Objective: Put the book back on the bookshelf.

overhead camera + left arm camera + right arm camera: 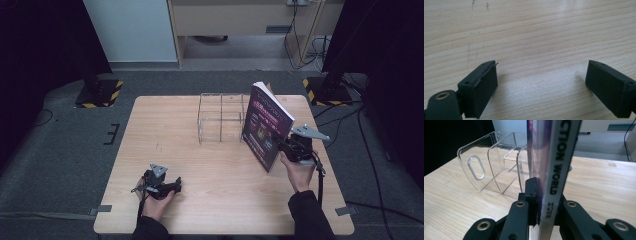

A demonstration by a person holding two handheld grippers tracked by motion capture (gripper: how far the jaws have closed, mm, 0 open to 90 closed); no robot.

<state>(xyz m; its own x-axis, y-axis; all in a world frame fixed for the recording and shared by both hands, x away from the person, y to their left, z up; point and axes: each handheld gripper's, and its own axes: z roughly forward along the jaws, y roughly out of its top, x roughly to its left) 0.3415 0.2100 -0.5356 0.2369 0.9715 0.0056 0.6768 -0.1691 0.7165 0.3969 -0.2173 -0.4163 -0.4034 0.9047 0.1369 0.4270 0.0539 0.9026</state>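
Book point(267, 125) stands upright above the counter point(165, 125), clamped at its spine by the right tongs point(541, 212), just beside the clear rack point(220, 117) but not yet slotted in. Left tongs point(541, 82) rest apart, holding nothing.

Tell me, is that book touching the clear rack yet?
Cannot tell. In the high view the book overlaps the clear rack; the right gripper view shows no plain gap or contact.

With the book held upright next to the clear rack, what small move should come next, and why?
Probably carry the book a little further toward the clear rack and line its lower edge up with a slot. The right gripper is shut on the spine, the book stands upright just beside the rack, not yet between the dividers. The left gripper rests open on the table.
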